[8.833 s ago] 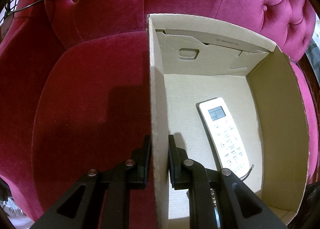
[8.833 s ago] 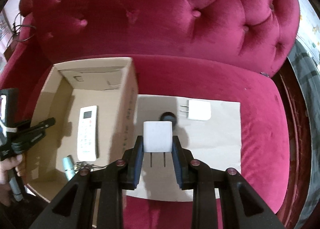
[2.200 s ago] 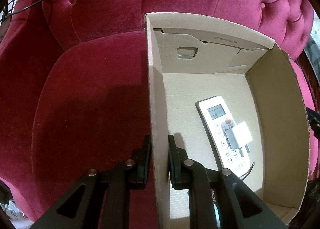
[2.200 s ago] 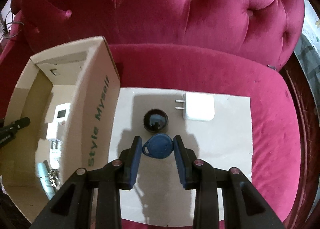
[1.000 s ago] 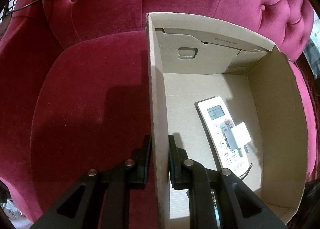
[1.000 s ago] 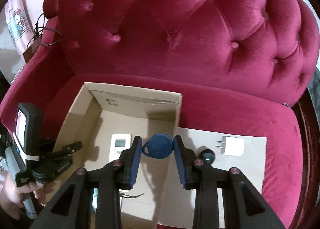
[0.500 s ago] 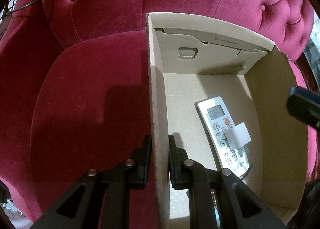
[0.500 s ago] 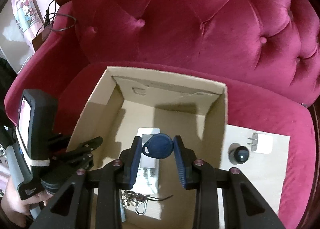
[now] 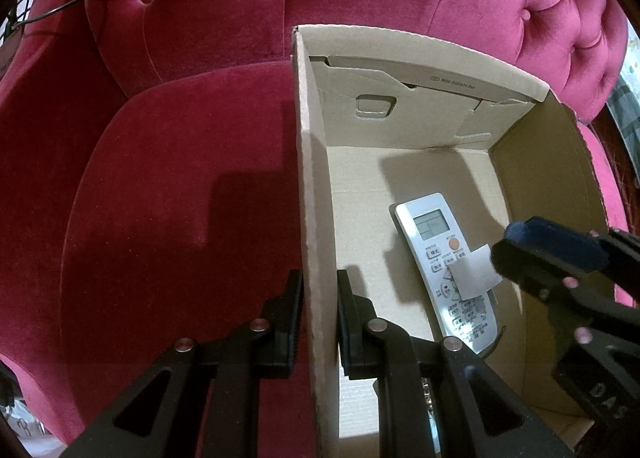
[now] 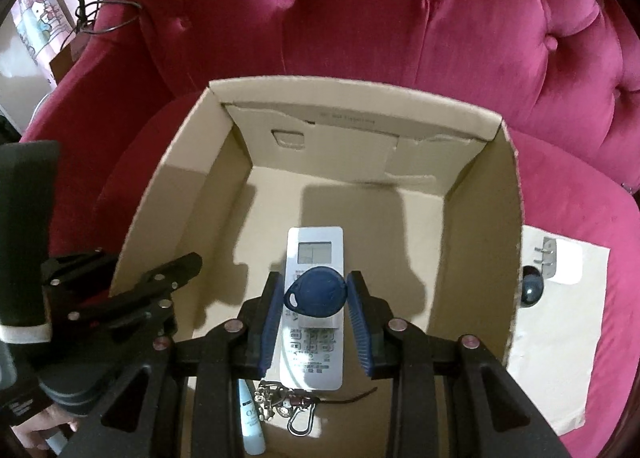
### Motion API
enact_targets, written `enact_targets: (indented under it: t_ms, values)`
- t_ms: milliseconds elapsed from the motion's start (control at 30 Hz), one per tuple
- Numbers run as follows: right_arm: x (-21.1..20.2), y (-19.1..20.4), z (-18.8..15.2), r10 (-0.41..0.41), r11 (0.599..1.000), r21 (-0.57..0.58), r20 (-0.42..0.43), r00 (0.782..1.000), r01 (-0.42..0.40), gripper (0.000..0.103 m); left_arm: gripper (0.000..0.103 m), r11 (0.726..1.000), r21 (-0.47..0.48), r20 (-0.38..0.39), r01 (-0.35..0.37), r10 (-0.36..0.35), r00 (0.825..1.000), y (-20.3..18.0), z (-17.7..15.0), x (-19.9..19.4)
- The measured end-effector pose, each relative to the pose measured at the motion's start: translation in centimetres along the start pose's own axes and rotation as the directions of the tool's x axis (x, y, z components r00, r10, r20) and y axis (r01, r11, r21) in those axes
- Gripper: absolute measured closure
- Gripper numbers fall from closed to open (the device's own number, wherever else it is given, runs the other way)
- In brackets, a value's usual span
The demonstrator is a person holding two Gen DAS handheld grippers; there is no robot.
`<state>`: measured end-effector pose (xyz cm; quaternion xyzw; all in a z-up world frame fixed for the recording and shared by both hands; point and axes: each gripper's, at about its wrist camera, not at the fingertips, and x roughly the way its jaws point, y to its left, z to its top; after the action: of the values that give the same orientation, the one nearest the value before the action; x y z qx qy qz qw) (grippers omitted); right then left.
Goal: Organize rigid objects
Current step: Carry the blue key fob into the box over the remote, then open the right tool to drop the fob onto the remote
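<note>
Here the cardboard box sits open-topped on the seat of a red tufted sofa, and everything is placed relative to that box. The right gripper hangs above the box's interior with its blue-padded jaws closed on a blue key fob, which is held flat between the pads over the middle of the box floor. Directly under the fob, on the box floor, lies a white remote control with its small screen toward the far wall of the box; a white charger rests on top of the remote's buttons. At the near end of the box floor, just beside the remote's lower end, are a bunch of keys with a carabiner and a small pale blue tube. The left gripper is clamped on the left wall of the box, one jaw outside and one inside. Outside the box, past its right wall, a sheet of paper lies on the seat with a second white charger and a dark ball on it
</note>
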<state>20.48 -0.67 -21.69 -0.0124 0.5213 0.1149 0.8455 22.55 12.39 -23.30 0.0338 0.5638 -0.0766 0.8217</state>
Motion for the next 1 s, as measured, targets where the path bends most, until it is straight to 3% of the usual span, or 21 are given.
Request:
enact_targets:
  t_ms: [533, 1000]
  values:
    - [0.9, 0.2, -0.3, 0.019, 1.000, 0.023, -0.020, 1.000, -0.018, 0.067, 0.086, 1.000, 0.001, 0.000, -0.004, 0.004, 1.000, -0.1, 0.0, -0.1]
    - [-1.3, 0.0, 0.2, -0.009, 1.000, 0.027, 0.040, 0.999, 0.008, 0.042, 0.086, 1.000, 0.003, 0.001, -0.007, 0.007, 1.000, -0.3, 0.0, 0.0]
